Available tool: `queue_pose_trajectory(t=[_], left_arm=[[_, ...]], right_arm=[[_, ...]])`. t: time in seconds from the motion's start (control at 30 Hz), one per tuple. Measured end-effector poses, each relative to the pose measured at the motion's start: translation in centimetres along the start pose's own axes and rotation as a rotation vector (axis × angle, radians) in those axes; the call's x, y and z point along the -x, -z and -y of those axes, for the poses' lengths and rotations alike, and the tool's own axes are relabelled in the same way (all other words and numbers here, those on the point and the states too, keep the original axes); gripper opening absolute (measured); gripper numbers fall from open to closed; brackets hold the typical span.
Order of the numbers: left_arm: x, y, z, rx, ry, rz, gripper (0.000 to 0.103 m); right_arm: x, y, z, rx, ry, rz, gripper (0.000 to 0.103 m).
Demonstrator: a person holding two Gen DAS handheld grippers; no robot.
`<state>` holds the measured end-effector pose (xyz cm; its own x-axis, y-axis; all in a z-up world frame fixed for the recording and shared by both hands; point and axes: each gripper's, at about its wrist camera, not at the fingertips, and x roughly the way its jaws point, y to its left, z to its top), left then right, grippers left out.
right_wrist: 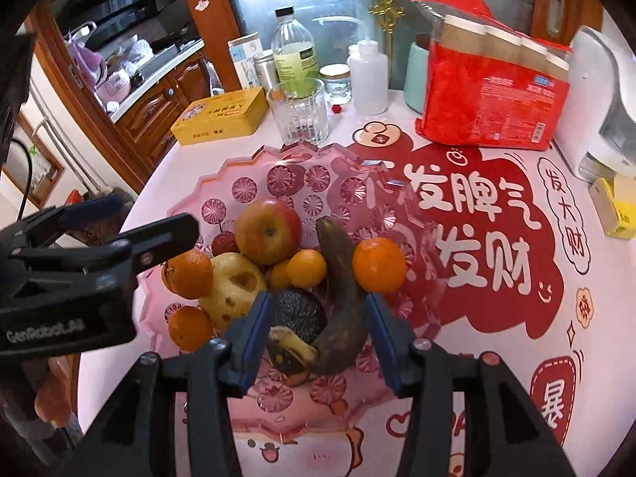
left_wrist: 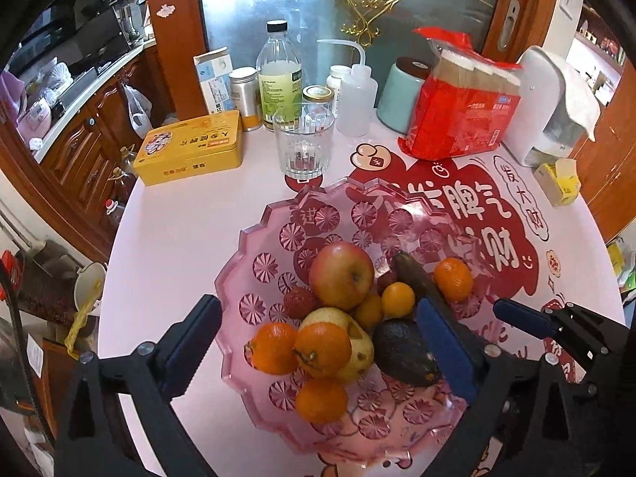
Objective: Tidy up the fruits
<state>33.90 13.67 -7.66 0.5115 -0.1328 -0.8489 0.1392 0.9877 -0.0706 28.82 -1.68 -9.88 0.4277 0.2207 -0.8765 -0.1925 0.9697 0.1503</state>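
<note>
A pink cut-glass fruit bowl (left_wrist: 246, 254) (right_wrist: 238, 183) holds an apple (left_wrist: 341, 275) (right_wrist: 267, 230), several oranges (left_wrist: 322, 348) (right_wrist: 378, 264), a pear (left_wrist: 359, 351) (right_wrist: 234, 290), a lychee (left_wrist: 298, 302), an avocado (left_wrist: 405, 351) (right_wrist: 298, 314) and a dark overripe banana (left_wrist: 417, 278) (right_wrist: 342, 298). My left gripper (left_wrist: 314, 346) is open above the near fruits. My right gripper (right_wrist: 318, 330) is open, its blue pads either side of the banana and avocado. It also shows in the left wrist view (left_wrist: 465, 330).
The bowl stands on a pink table with a red cartoon print (left_wrist: 497, 214). Behind it are a drinking glass (left_wrist: 304, 143), a yellow tin (left_wrist: 190, 147), bottles (left_wrist: 278, 75), a red pack of paper cups (left_wrist: 465, 95) and a white appliance (left_wrist: 548, 107). Kitchen cabinets lie left.
</note>
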Motion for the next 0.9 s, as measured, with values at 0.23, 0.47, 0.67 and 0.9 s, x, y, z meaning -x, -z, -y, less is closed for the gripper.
queue_pose_trajectory(t=[0.23, 0.47, 0.67, 0.9], left_arm=[[3.1, 1.6, 0.5, 0.013, -0.023, 0.024, 0.102], [6.7, 4.1, 1.6, 0.052, -0.049, 0.056, 0.102], [10.7, 7.4, 3.6, 0.066, -0.065, 0.082, 0.102], [15.6, 12.2, 7.1, 0.063, -0.067, 0.106, 0.102]], right_arm=[[2.4, 0.6, 0.0, -0.013, -0.020, 0.031, 0.053], [5.3, 2.3, 0.0, -0.016, -0.048, 0.063, 0.060], [8.7, 5.3, 0.7, -0.002, -0.057, 0.083, 0.061], [13.5, 9.9, 2.7, -0.020, -0.018, 0.112, 0.062]])
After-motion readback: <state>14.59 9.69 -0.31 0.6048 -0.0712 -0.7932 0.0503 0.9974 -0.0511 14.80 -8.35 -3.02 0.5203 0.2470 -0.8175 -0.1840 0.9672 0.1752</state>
